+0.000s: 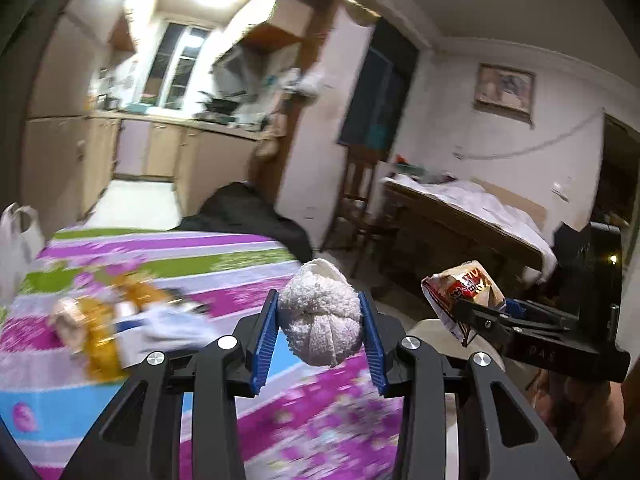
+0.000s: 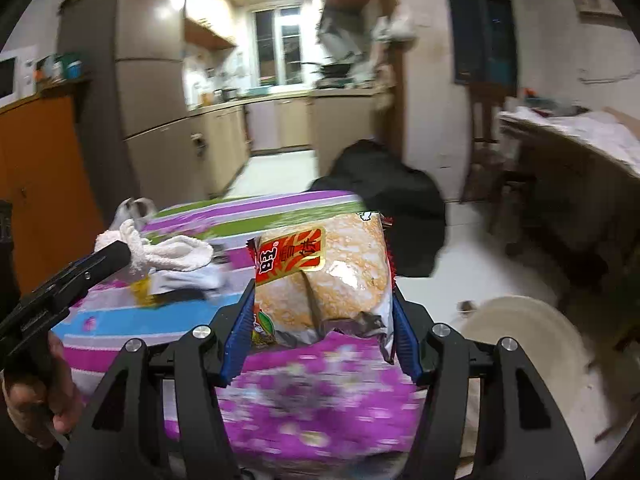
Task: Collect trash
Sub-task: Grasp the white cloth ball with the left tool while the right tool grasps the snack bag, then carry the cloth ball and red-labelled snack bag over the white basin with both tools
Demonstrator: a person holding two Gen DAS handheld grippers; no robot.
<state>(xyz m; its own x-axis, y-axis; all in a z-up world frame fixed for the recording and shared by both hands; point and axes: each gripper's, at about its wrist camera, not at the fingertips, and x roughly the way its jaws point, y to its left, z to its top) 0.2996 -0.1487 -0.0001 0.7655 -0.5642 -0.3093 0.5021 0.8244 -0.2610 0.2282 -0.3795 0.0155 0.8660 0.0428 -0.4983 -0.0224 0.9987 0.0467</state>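
Note:
My left gripper [image 1: 320,316] is shut on a white crumpled cloth ball [image 1: 320,316], held in the air above the striped tablecloth [image 1: 168,260]. In the right wrist view that same gripper [image 2: 120,254] comes in from the left with the white cloth [image 2: 168,254] trailing from it. My right gripper [image 2: 322,280] is shut on a rice-cracker snack packet [image 2: 324,276] with a red and gold label. The left wrist view shows this packet [image 1: 464,292] at the right, in the right gripper [image 1: 484,312]. More wrappers, orange and white [image 1: 104,320], lie blurred on the table.
A cream-coloured round bin [image 2: 532,344] stands on the floor right of the table. A black bag or garment [image 2: 384,192] sits behind the table. A white plastic bag [image 1: 16,240] hangs at the table's left. A second table with white cloth [image 1: 480,208] is at the right.

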